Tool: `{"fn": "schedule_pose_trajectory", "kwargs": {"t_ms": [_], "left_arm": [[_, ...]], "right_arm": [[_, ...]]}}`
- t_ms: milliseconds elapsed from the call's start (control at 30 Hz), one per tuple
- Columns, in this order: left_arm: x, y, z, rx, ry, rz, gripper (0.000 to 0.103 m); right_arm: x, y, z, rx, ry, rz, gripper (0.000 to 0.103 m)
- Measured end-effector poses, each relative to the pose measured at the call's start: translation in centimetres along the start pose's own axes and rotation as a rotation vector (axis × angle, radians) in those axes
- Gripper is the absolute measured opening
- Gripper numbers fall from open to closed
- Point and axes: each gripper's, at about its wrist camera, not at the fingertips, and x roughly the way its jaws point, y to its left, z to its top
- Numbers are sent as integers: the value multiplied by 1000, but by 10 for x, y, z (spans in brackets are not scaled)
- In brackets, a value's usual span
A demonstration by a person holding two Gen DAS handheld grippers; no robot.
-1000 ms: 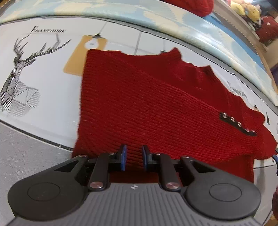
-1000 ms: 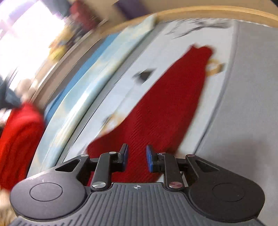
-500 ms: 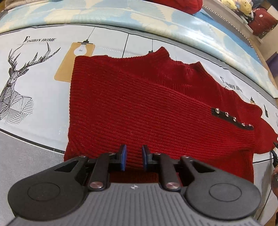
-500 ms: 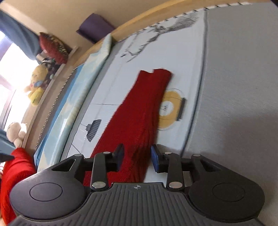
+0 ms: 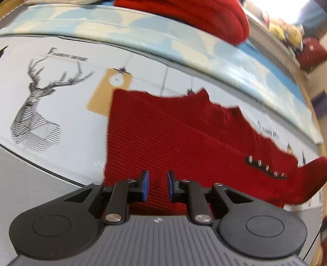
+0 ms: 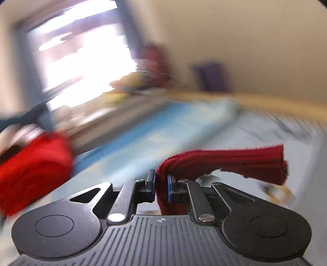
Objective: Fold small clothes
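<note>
Left wrist view. My left gripper (image 5: 157,185) points steeply down over the near hem of the sweater (image 5: 184,143). Its jaws stand a narrow gap apart. Knit shows through that gap, but whether the pads (image 5: 145,185) actually press on it I cannot tell. The sweater lies ahead of the gripper, spread mostly flat on the printed bed cover (image 5: 61,98). It is red rib knit, with a dark strip of small metal studs (image 5: 265,167) off to the gripper's right. Beyond the studs the right end curls up off the cover. The far edge is ragged and uneven. A deer print (image 5: 34,106) lies well to the gripper's left. A second red garment (image 5: 194,16) is piled far ahead.

Right wrist view, badly smeared. My right gripper (image 6: 160,189) has just closed and now pinches a bunched fold of the sweater (image 6: 224,161) between its pads. The cloth stands up from the jaws and trails off to the right, clear of the bed. Another red heap (image 6: 34,163) sits off to the left.

Step in hand, as I judge it: starting a fold, with the right end lifted. Next move calls for carrying that end over the body toward my left side, laying it edge to edge, with the near hem kept from dragging.
</note>
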Motion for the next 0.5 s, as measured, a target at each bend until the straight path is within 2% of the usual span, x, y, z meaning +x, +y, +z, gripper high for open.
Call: {"fn": "schedule_pose_trajectory", "kwargs": {"t_ms": [133,233,333,400,433,467,500], "left_arm": [[-20,21,10,-59,-42,-8,19],[-30,40,14,-107,-53,-8,19],[-36,54,18,-143,-56,-17,19],[-39,60,19,-160,-56,-26,19],[-40,62,20,-166,-56,-31,19],[-41,62,20,-169,-55,-35,19],[-41,63,20,-170,-54,-39,19]], "right_arm": [[-40,116,-31,-248,7,276,11],[-60,189,-74,-363,101,459,12],[-65,242,-136,-491,288,590,14],[-63,258,-179,-546,469,631,14],[-62,262,-198,-571,588,643,14],[-65,261,-208,-600,651,643,14],[-72,260,-211,-629,663,642,14]]}}
